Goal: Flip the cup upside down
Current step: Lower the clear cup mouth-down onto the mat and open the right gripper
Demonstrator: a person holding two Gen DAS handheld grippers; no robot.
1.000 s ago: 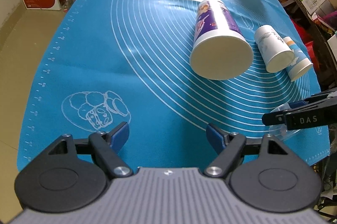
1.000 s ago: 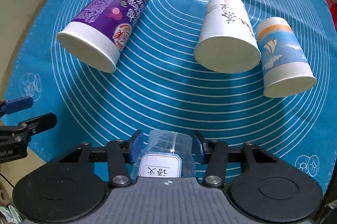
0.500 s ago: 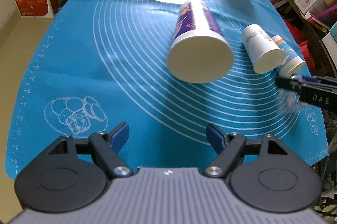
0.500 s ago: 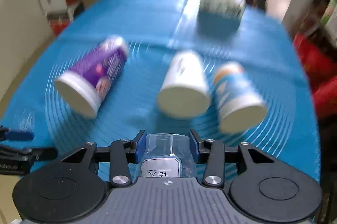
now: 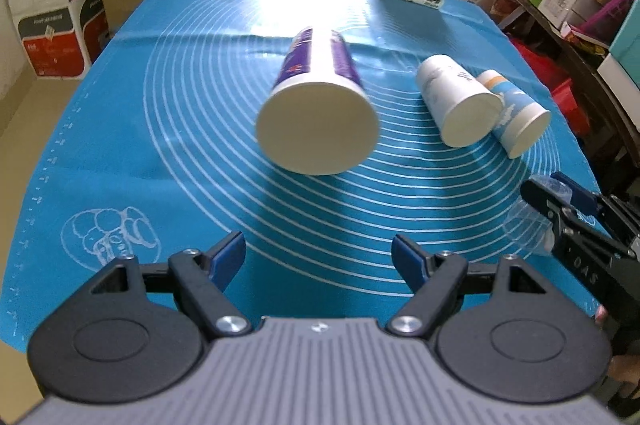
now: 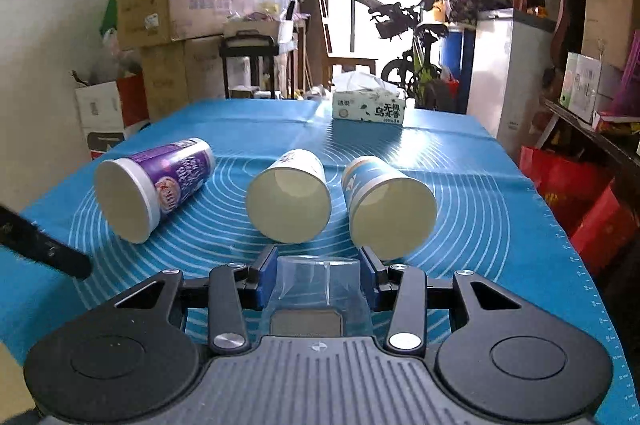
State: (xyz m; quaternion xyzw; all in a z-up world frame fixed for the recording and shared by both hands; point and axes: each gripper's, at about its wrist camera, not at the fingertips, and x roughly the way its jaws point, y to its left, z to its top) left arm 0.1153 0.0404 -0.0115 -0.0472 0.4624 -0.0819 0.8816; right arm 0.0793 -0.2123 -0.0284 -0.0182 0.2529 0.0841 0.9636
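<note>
While clamped between right fingers (image 6: 318, 283), clear cup (image 6: 320, 285) sits low centre of frame, long axis running forward along them. Left fingers (image 5: 319, 257) spread wide, empty, well apart from it.

"DAS" is showing in pale letters on the black side of the right gripper (image 5: 560, 209), at 4 o'clock in the left wrist view. The tissue box (image 6: 369, 109), at 12 o'clock on the mat in the right wrist view, is carrying Chinese print with "100" below it; the rest is blurring out. The purple cup (image 6: 160, 181), at 9 o'clock, is bearing white lettering too smeared to read. The clear cup (image 6: 320, 283) is wearing a label seen from behind, unreadable.
</note>
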